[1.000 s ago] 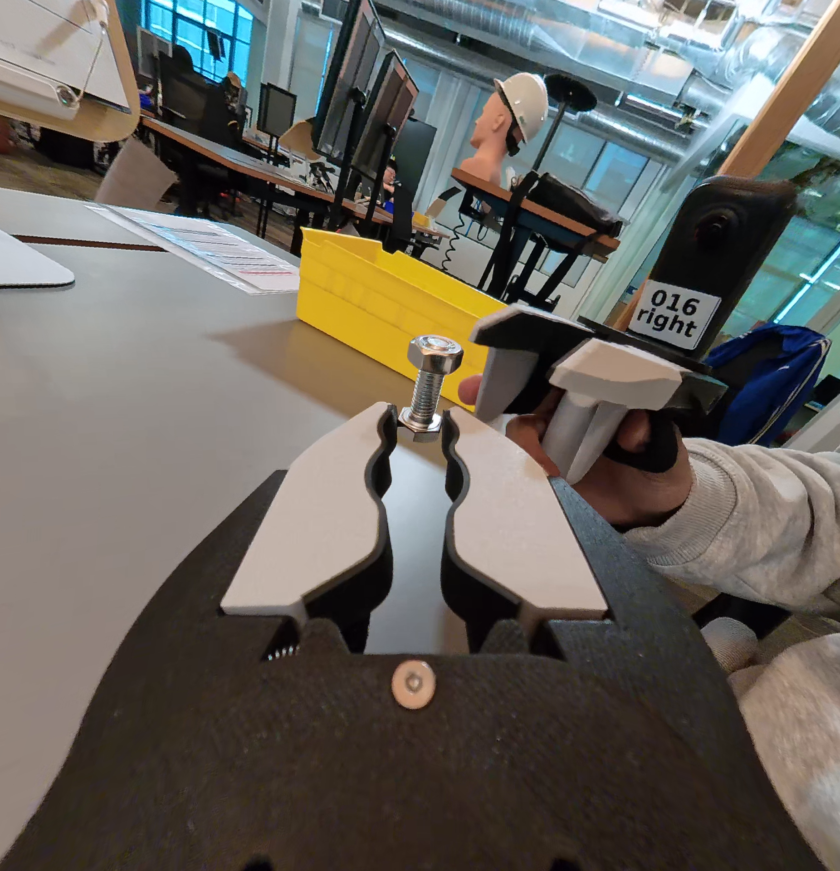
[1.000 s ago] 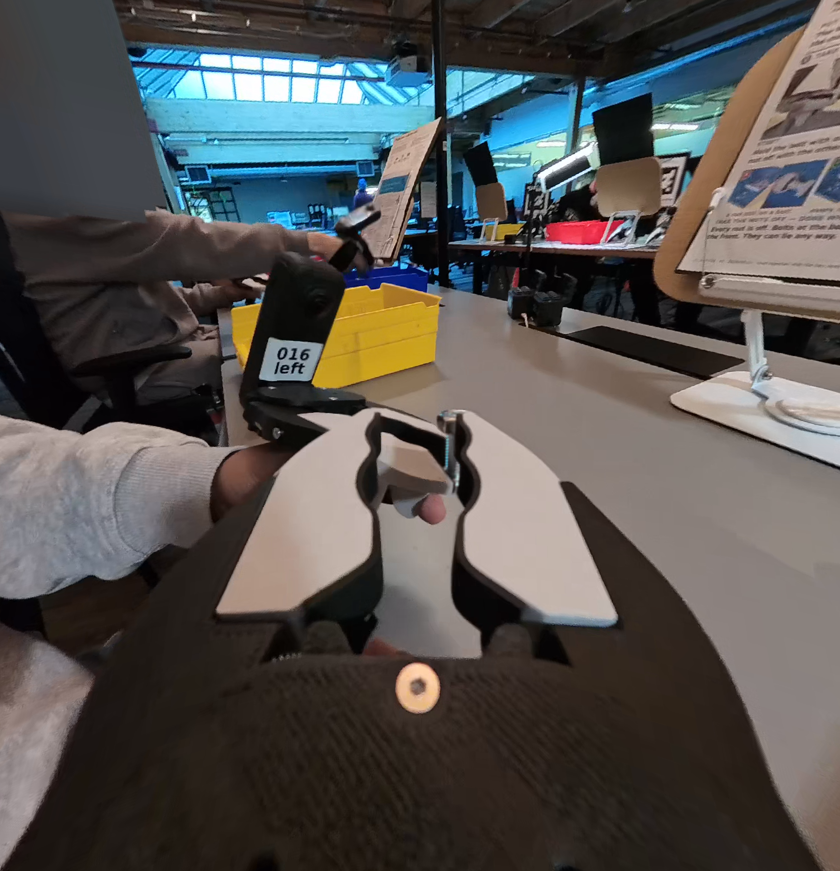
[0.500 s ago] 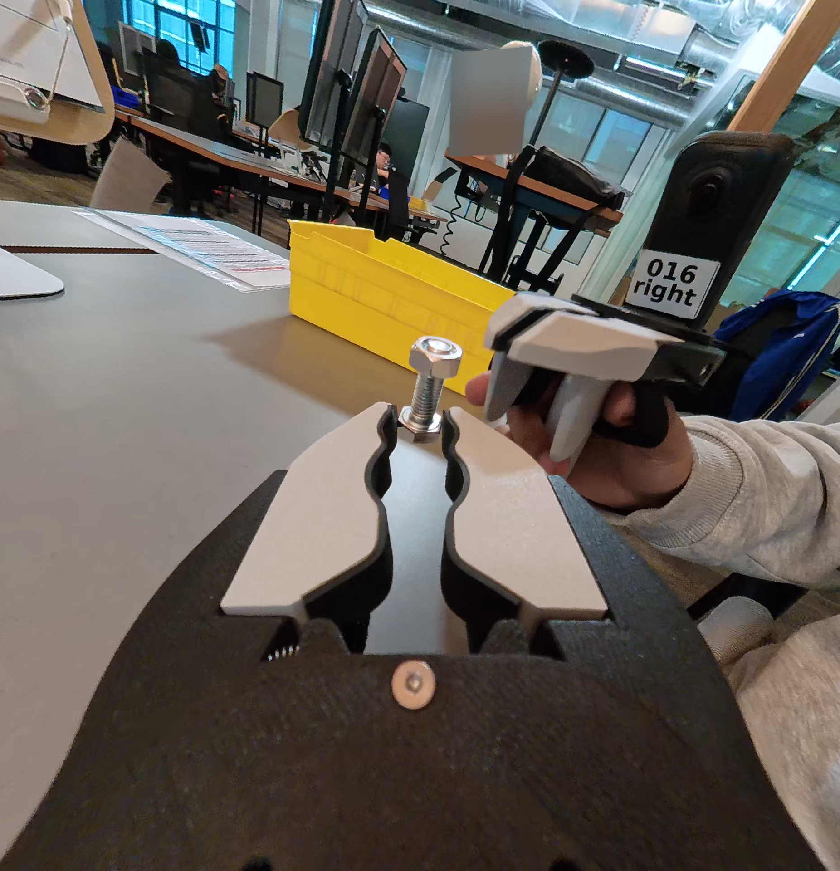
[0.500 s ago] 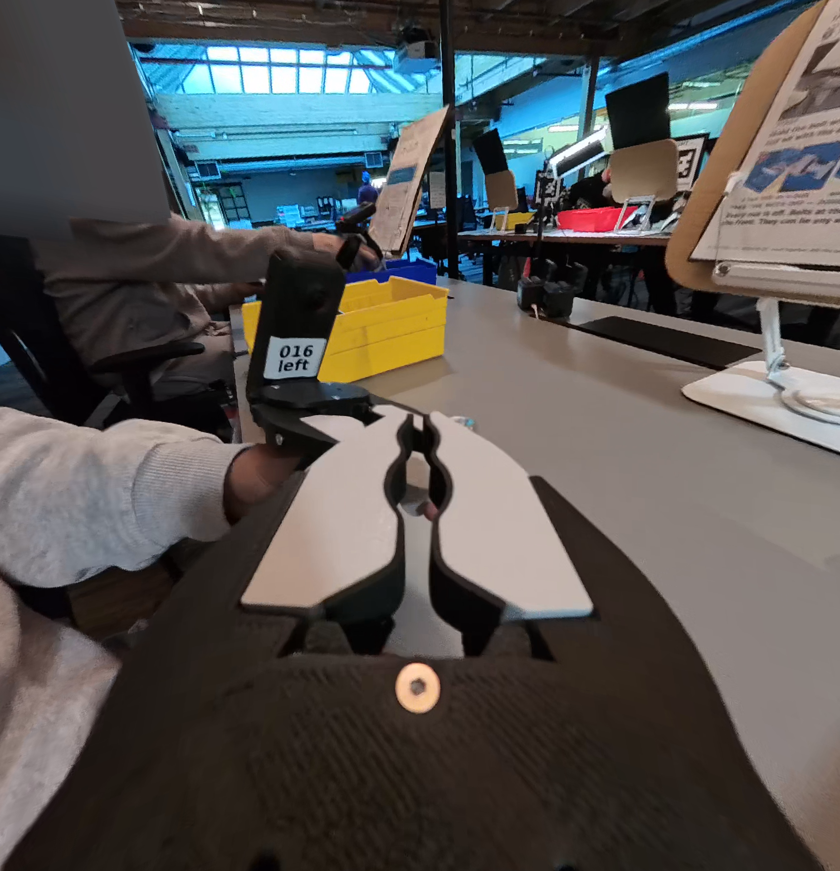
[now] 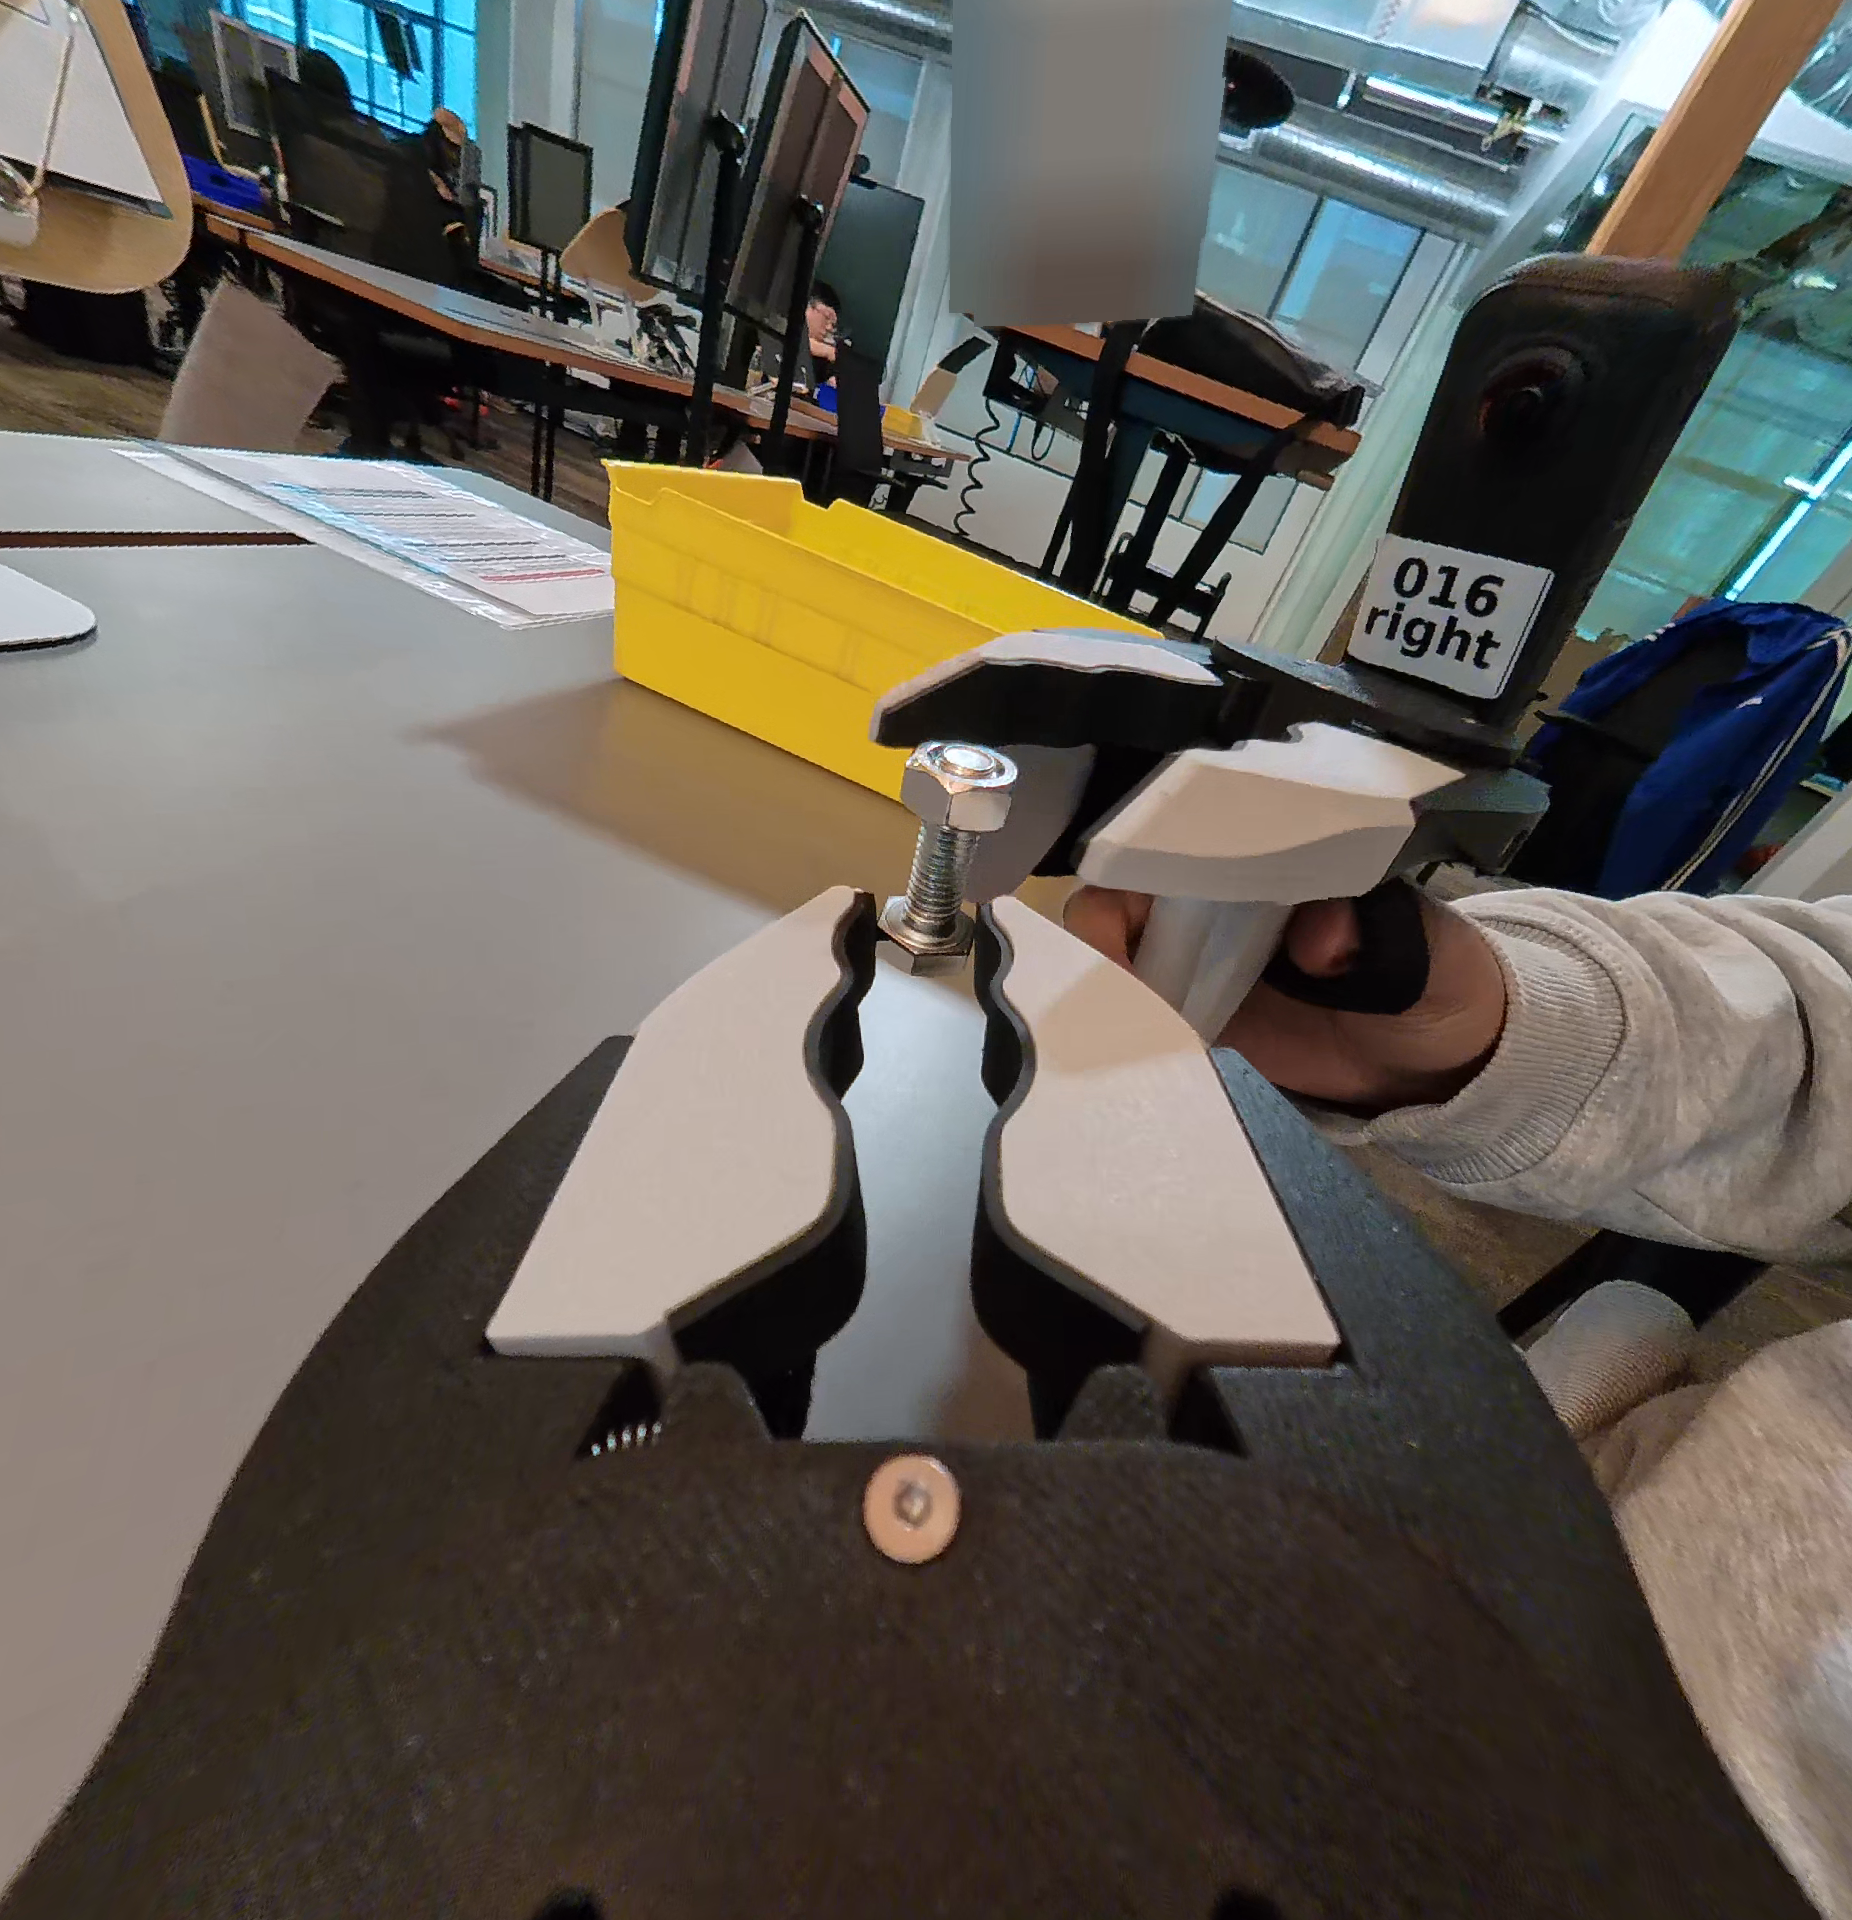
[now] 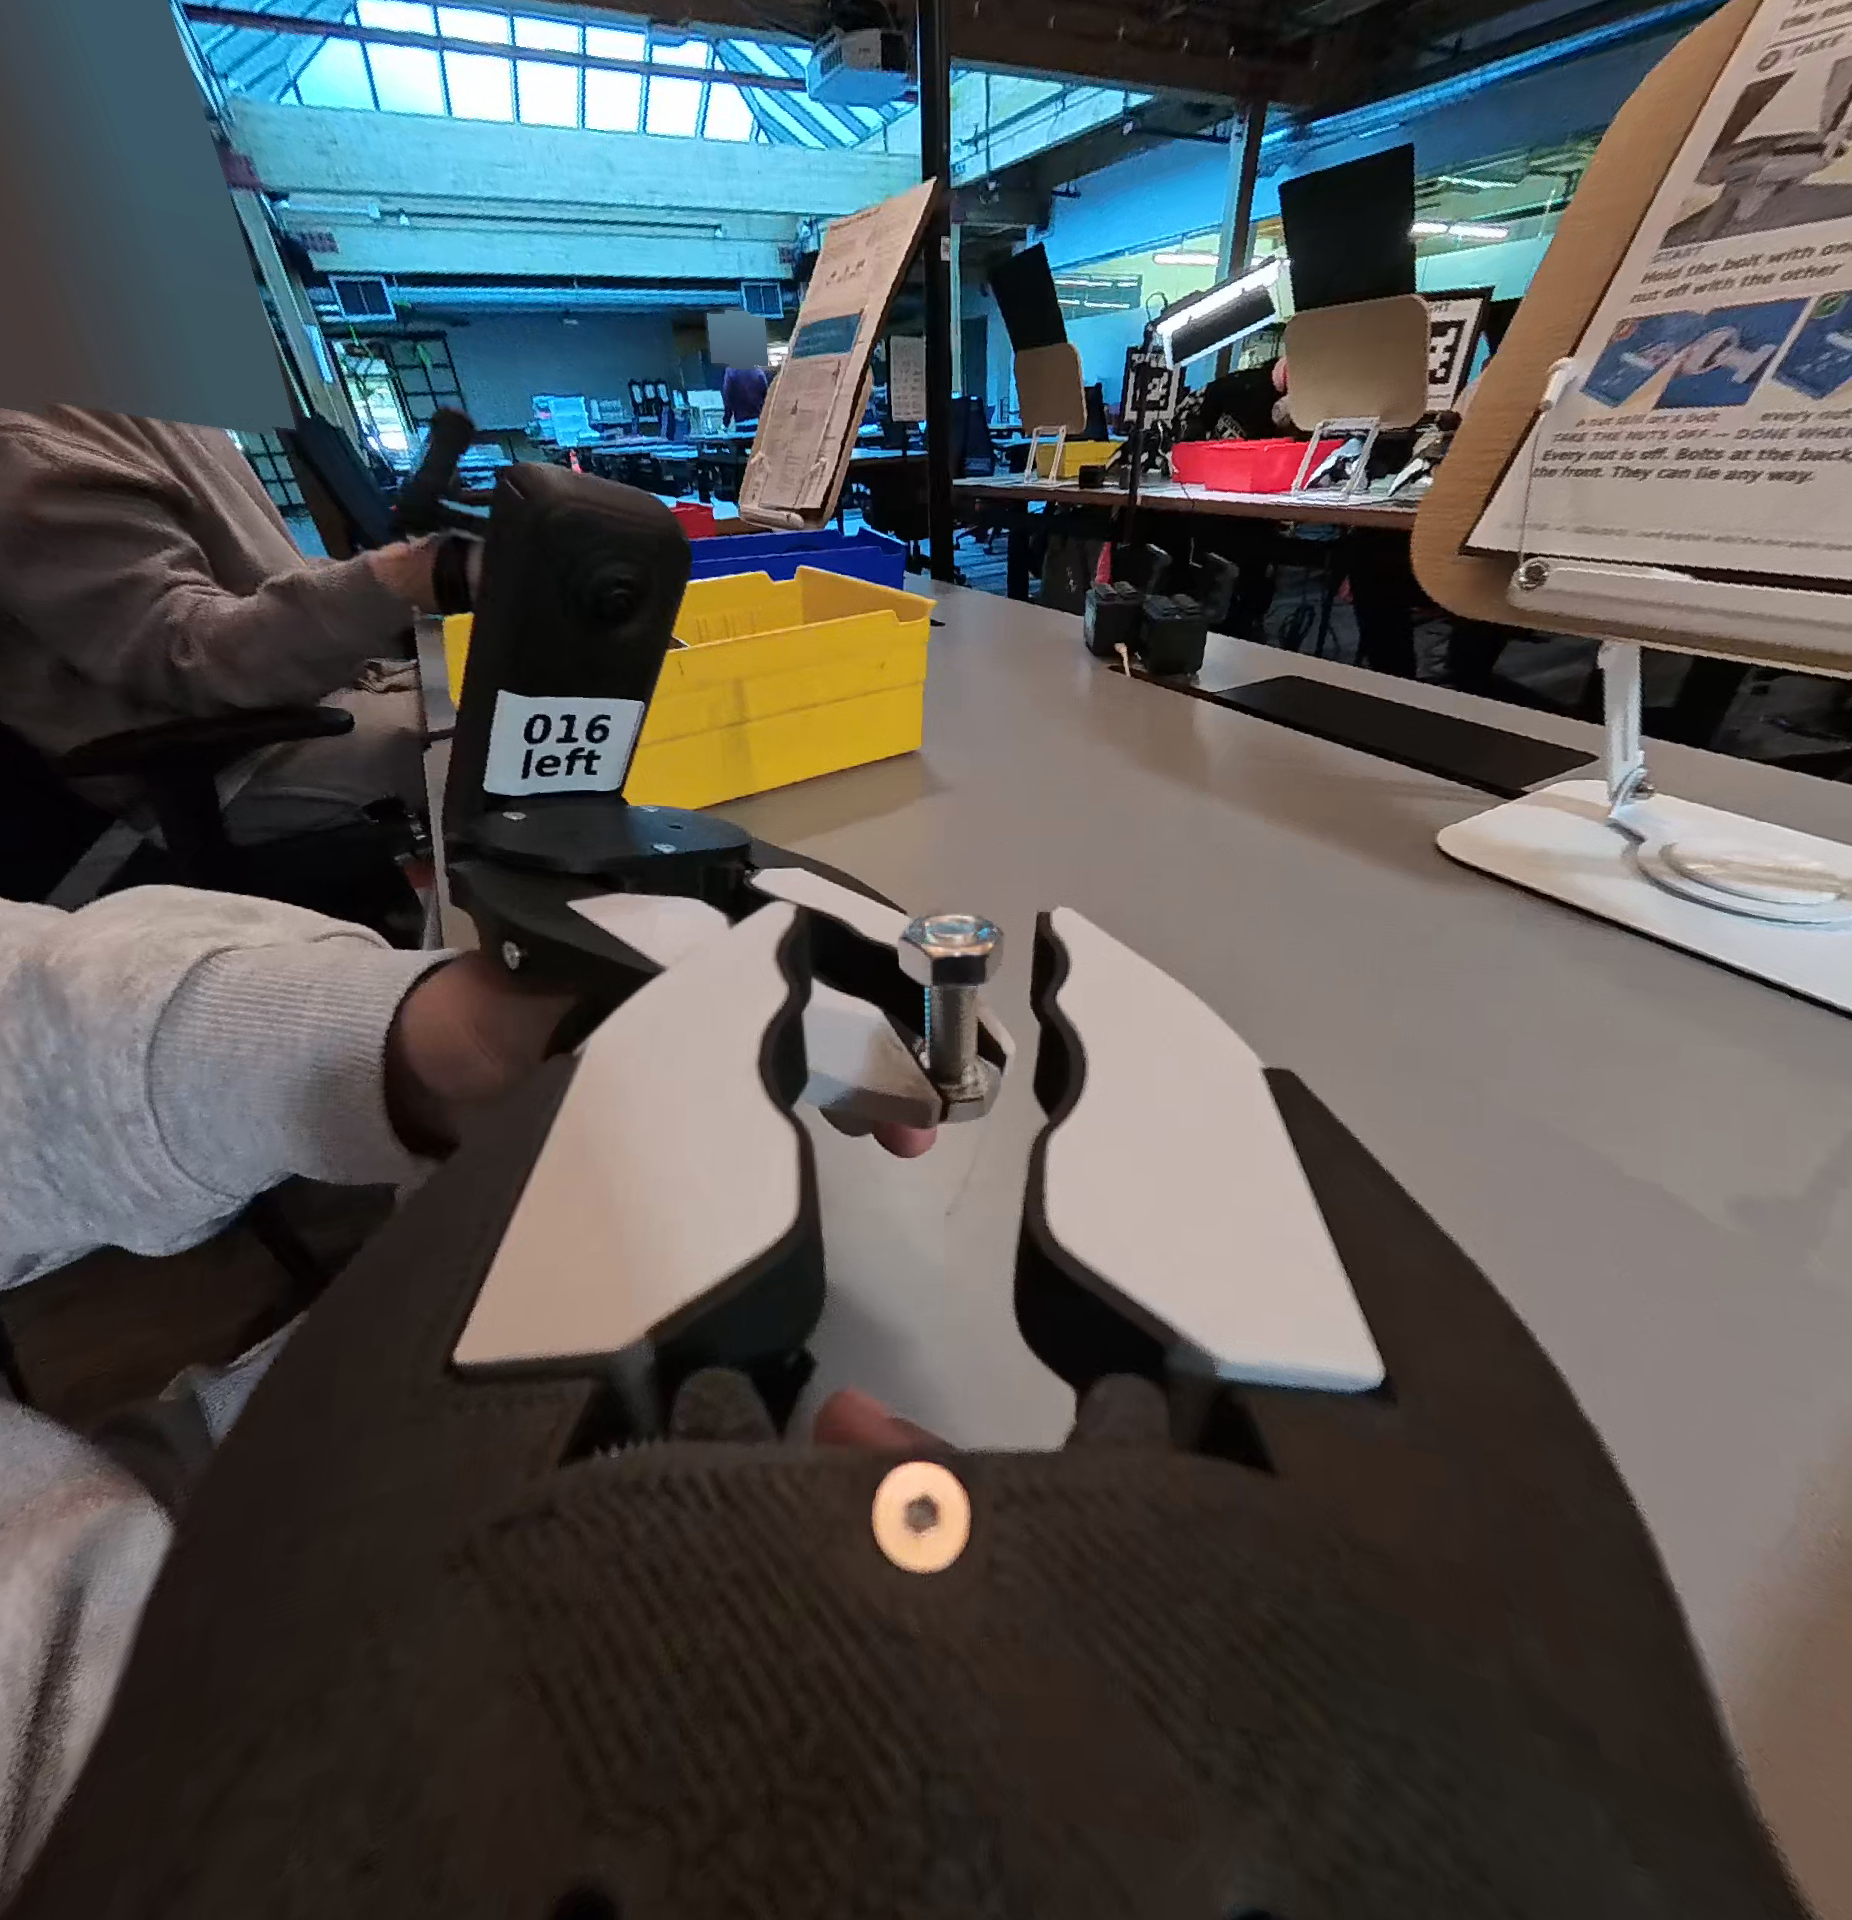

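A silver hex bolt [image 5: 953,821] stands upright, head up, with a nut [image 5: 924,940] at its lower end. My left gripper [image 5: 922,914] is shut on the nut and holds the bolt just above the grey table [image 5: 278,883]. My right gripper [image 6: 922,925] is open. Its fingertips [image 6: 1057,945] stand on either side of the bolt head [image 6: 951,951] without gripping it. In the right wrist view the nut [image 6: 969,1091] sits in the left gripper's fingers [image 6: 860,1086]. In the left wrist view the right gripper's fingers [image 5: 1244,821] come in from the right at head height.
A yellow bin [image 5: 797,644] stands on the table behind the bolt; it also shows in the right wrist view [image 6: 787,696] with a blue bin [image 6: 797,551] behind it. A white document stand [image 6: 1680,862] and a black mat [image 6: 1400,727] are at the right. A seated person [image 6: 122,582] is at the far left. The grippers are tip to tip, or close to it.
Half a second ago my right gripper was shut and off to the side of the bolt. It has opened and moved in around the bolt head. The left gripper still holds the nut.
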A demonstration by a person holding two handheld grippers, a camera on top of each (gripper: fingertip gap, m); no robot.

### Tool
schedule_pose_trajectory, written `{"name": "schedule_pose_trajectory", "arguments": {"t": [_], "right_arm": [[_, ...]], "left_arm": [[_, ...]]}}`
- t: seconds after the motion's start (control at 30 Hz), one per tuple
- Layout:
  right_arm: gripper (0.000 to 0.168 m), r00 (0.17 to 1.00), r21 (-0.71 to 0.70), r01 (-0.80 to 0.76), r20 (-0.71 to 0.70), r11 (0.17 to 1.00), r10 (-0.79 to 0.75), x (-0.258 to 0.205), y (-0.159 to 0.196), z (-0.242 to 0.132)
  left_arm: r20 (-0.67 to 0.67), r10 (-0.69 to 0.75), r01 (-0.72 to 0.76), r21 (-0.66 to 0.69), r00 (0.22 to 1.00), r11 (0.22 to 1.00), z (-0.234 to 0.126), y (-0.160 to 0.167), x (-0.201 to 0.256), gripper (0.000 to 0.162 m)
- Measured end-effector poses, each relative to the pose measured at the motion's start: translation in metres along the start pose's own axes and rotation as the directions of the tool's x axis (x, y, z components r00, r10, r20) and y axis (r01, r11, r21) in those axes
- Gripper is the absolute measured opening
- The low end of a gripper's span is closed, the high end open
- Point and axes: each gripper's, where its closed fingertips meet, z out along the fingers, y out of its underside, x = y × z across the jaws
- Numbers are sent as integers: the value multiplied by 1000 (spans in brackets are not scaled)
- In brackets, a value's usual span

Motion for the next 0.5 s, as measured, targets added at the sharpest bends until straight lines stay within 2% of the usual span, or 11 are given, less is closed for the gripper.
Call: {"name": "schedule_pose_trajectory", "arguments": {"t": [0.1,0.23,0.5], "right_arm": [[36,1000,-3,3,-8,1000,-3,2,0,-1],[20,1000,-17,-3,-4,1000,3,4,2,-2],[19,1000,-3,17,10,1000,-17,0,-6,-5]], "left_arm": [[-11,7,-7,-1,1000,1000,1,0,3,19],[-25,8,-7,16,1000,1000,0,-2,5,19],[-54,32,-29,62,998,998,-2,-9,12,19]]}}
